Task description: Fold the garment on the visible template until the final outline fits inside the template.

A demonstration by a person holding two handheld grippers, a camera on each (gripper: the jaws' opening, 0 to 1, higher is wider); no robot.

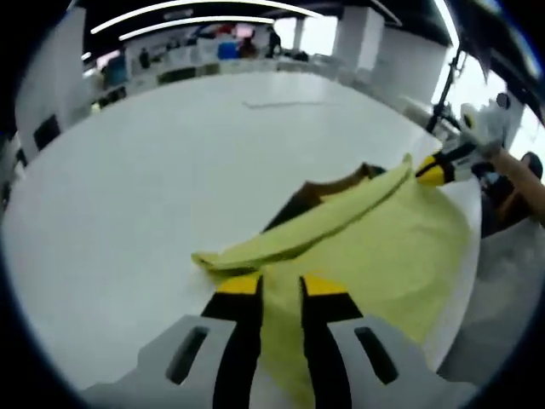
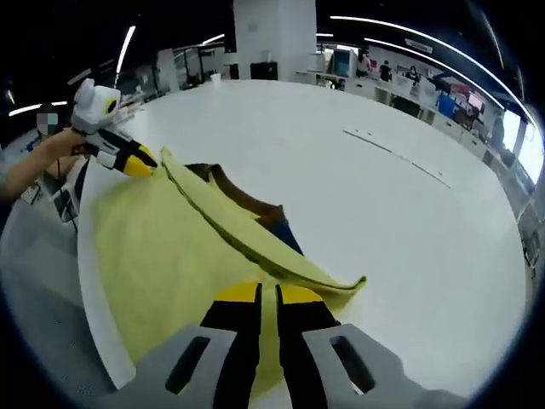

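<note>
A yellow-green garment (image 1: 383,247) lies spread near the edge of a white table (image 1: 153,187). One long edge is lifted into a raised fold. My left gripper (image 1: 281,283) is shut on the near end of that fold. The right gripper (image 1: 434,170) pinches the far end. In the right gripper view the garment (image 2: 162,256) runs from my right gripper (image 2: 268,292), shut on the cloth, up to the left gripper (image 2: 136,160), held by a person's hand. A brown and dark shape (image 1: 328,187) (image 2: 251,204) shows under the lifted fold; what it is stays unclear.
The table edge (image 1: 468,273) (image 2: 85,256) runs close beside the garment. A thin line of tape (image 1: 281,104) (image 2: 392,153) marks the far tabletop. Desks, screens and pillars stand in the room beyond. A person's arm (image 1: 519,183) is at the table side.
</note>
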